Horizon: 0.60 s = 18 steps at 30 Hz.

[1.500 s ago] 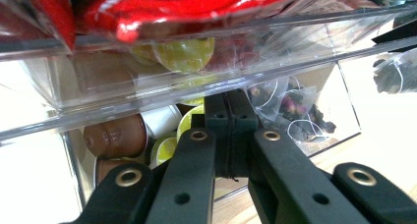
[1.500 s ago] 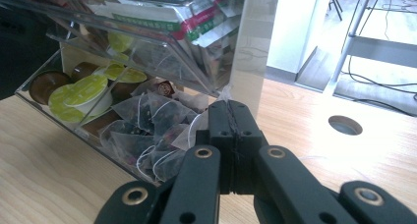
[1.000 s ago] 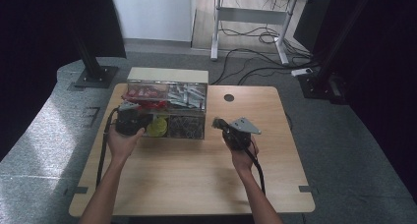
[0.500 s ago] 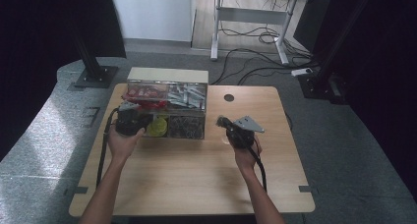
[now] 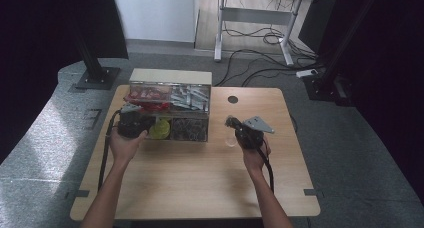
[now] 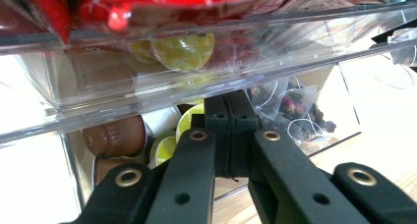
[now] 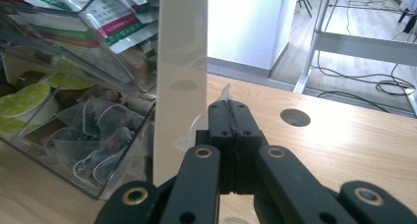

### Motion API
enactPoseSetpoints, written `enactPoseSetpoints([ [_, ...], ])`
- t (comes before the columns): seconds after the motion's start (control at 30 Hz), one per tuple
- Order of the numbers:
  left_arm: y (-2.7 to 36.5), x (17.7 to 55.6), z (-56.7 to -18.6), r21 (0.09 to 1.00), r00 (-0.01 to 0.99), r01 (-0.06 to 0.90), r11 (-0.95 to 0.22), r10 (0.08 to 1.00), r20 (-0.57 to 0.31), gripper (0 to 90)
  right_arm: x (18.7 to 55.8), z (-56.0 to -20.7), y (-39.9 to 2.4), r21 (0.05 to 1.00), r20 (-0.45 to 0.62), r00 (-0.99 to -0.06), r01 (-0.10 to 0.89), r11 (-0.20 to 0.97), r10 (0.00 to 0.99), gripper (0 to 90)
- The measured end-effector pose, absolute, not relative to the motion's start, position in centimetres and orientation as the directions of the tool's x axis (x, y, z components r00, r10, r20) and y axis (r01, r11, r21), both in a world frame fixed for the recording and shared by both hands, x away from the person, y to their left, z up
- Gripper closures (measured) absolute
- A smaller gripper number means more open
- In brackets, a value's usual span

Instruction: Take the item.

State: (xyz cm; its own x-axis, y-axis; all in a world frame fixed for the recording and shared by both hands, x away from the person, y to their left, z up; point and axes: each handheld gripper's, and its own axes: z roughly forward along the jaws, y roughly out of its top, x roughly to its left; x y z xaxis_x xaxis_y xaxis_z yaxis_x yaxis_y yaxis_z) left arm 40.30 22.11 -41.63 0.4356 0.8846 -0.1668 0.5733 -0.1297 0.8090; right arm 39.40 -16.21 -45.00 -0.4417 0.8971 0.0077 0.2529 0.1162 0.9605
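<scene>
Two grippers (image 5: pixel 131 124) (image 5: pixel 231 122), one clear organiser box (image 5: pixel 192 138), one table (image 5: pixel 200 173).

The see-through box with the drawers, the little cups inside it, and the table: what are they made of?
The box looks like clear hard plastic, glossy: you see straight through its walls, and the edges catch light. The cups seem plastic or thin metal, with smooth brown sides and lime-green tops; I cannot tell which. The table looks like pale wood or wood-look laminate, matt, with fine straight grain lines.
</scene>
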Motion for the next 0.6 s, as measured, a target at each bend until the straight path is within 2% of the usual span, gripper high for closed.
enactPoseSetpoints([
  [0.6,22.1,40.3,-41.7,0.808,0.435,0.574,-0.13,0.885,-0.166,89.9,40.1,-44.9,-17.6,0.96,0.019,-0.404,0.264,0.097,0.914,89.3],
])
